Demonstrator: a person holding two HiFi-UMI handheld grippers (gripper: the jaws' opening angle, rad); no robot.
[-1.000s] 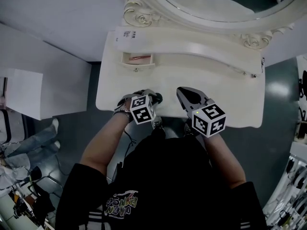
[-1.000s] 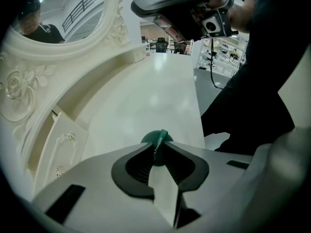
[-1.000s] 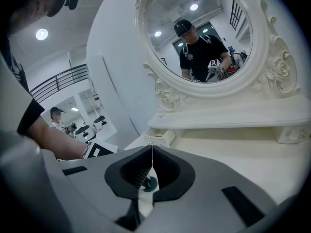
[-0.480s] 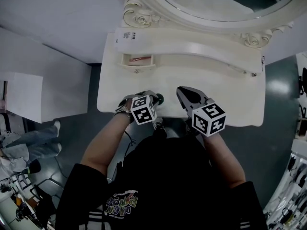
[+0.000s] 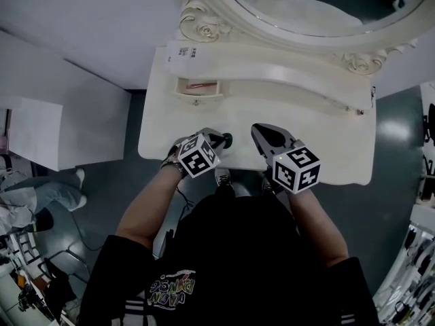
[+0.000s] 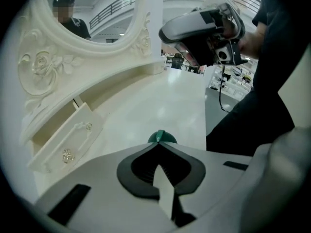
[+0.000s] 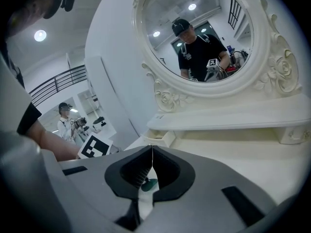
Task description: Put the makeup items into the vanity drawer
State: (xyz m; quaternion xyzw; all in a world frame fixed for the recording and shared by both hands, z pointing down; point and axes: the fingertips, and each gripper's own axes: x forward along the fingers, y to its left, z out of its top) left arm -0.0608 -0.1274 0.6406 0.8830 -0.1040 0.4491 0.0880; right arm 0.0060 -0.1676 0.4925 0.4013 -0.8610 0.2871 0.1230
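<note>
A small dark green makeup item (image 5: pixel 226 140) lies on the white vanity top (image 5: pixel 319 134) near its front edge. My left gripper (image 5: pixel 216 141) is shut, its tips right in front of the green item (image 6: pixel 162 136), which pokes out just beyond them; the tips meet with nothing between them. My right gripper (image 5: pixel 259 130) hovers shut to the right of it, empty; through its jaws I see the green item (image 7: pixel 148 184) on the top. The small vanity drawer (image 5: pixel 198 87) at the back left stands open with something pinkish inside; its front (image 6: pixel 68 140) carries crystal knobs.
A carved oval mirror (image 5: pixel 306 5) rises behind a raised shelf (image 5: pixel 285 70). A paper label (image 5: pixel 183 51) lies at the shelf's left end. A white cabinet (image 5: pixel 37 134) stands left of the vanity, and a person's legs (image 5: pixel 41 195) show on the floor there.
My left gripper has rolled, its marker cube turning and shifting slightly left. The green item and the right gripper stay where they were.
</note>
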